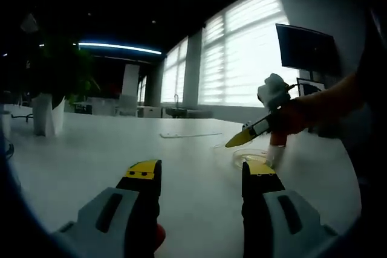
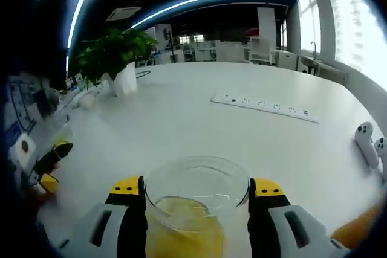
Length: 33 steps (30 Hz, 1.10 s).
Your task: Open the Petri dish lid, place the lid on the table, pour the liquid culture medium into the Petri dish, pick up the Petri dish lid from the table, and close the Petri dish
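A clear Petri dish [image 1: 248, 156] lies on the white table [image 1: 91, 167], just beyond my left gripper's right jaw. My left gripper [image 1: 199, 170] is open with nothing between its yellow-tipped jaws. From the right, a hand holds my right gripper [image 1: 245, 137] tilted just above the dish. In the right gripper view, my right gripper [image 2: 196, 187] is shut on a glass beaker [image 2: 193, 194] of yellow liquid, held upright. The left gripper [image 2: 51, 161] shows at the far left there. I cannot tell whether the dish has its lid on.
A white power strip [image 2: 263, 106] lies across the table's middle. A potted plant [image 2: 115, 58] in a white pot stands at the far side. Two small white objects [image 2: 366, 140] sit near the right edge. Windows and a dark monitor [image 1: 305, 49] line the wall.
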### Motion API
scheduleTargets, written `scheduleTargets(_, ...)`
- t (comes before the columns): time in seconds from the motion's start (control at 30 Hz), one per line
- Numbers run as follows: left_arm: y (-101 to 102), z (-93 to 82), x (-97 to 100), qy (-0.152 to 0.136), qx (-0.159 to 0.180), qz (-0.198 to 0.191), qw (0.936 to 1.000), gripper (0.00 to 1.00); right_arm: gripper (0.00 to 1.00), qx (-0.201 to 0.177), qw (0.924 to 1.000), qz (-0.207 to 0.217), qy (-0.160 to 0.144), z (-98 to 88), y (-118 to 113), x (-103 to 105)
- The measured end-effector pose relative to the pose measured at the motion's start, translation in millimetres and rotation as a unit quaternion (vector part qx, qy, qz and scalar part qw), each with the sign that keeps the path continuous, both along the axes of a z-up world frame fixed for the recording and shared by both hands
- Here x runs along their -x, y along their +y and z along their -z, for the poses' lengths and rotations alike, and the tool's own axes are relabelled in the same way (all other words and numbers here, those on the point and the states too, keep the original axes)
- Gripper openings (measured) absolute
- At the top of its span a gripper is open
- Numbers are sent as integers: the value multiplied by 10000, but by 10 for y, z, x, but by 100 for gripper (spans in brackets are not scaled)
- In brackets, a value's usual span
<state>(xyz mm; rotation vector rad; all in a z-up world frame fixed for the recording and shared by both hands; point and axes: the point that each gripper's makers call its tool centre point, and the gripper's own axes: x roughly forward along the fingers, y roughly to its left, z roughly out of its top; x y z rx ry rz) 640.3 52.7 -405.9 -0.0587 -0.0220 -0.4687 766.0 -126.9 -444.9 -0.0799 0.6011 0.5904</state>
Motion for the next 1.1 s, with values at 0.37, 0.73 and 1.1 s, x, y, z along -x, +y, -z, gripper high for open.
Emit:
scheduleTargets(0.37, -13, -10, 9, -11, 51, 28, 10000, 45, 63, -25, 9998, -5, 203, 100, -121, 505)
scheduleTargets(0.73, -23, -15, 19, -13, 58, 15, 10000, 45, 63, 142, 9999, 15, 1, 242, -229, 625)
scheduleTargets(1.1, -42, -8, 6, -5, 38, 38, 10000, 45, 63, 340, 9976, 54, -600, 234, -283, 629)
